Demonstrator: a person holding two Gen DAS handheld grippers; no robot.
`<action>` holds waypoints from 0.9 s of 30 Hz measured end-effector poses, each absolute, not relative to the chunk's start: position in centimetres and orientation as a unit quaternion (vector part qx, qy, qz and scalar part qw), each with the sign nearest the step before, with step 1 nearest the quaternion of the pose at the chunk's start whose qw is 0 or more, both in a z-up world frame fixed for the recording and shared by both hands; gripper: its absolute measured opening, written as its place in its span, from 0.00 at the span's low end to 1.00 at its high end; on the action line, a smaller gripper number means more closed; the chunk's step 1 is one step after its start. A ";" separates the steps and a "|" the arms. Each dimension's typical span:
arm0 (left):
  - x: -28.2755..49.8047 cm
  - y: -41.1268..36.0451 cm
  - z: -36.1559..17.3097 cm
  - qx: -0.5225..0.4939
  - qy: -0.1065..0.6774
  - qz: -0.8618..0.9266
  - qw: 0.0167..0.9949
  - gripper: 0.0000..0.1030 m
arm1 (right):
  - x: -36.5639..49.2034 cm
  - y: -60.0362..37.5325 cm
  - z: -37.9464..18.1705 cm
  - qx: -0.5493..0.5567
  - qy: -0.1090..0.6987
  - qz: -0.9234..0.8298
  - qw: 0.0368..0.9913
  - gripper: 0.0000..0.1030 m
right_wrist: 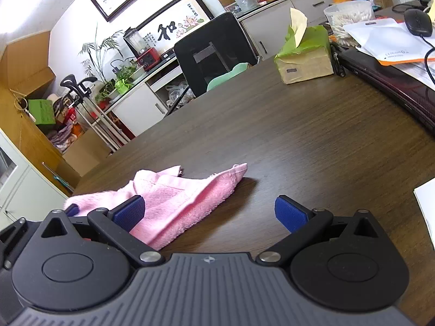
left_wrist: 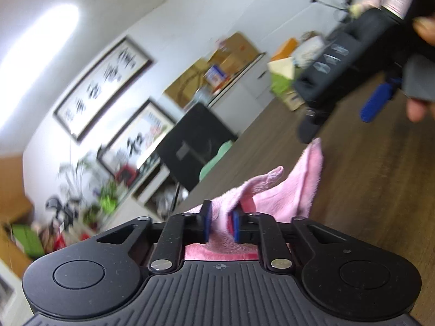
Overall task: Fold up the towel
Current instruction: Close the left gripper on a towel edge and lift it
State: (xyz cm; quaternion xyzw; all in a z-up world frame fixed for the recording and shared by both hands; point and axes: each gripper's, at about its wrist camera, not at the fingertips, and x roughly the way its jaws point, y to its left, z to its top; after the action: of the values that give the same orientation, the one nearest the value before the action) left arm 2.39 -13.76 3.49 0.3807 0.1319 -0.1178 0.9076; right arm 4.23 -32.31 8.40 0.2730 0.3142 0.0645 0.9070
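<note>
A pink towel [left_wrist: 274,198] lies rumpled on the dark wooden table [left_wrist: 367,190]. My left gripper [left_wrist: 220,225] is shut on a bunched edge of the towel, with pink cloth pinched between its blue pads. In the right wrist view the towel [right_wrist: 179,198] lies ahead and to the left. My right gripper [right_wrist: 210,214] is open and empty, its left finger over the towel's near part. The right gripper also shows in the left wrist view [left_wrist: 353,68], hovering above the towel's far corner.
A green tissue box [right_wrist: 304,54] stands at the table's far side. A dark laptop [right_wrist: 394,81], papers and a mouse [right_wrist: 417,23] lie at the right. A black chair [right_wrist: 214,51] stands behind the table. White paper [right_wrist: 426,206] lies at the right edge.
</note>
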 end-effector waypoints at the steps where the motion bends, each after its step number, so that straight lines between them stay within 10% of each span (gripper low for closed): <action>1: 2.6 -13.4 3.9 0.370 0.141 -0.112 0.911 0.11 | 4.3 -32.1 8.3 0.266 0.315 0.062 0.909 0.99; 27: 4.4 -3.7 7.3 0.092 0.262 -0.045 0.959 0.05 | 4.7 -30.8 7.0 0.212 0.311 0.068 0.924 0.99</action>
State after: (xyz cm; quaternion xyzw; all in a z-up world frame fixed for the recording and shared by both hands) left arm 4.42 -3.72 7.25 0.0923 0.2623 -0.0455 0.9595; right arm 4.73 -30.77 7.03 0.2116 0.3106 0.0676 0.9242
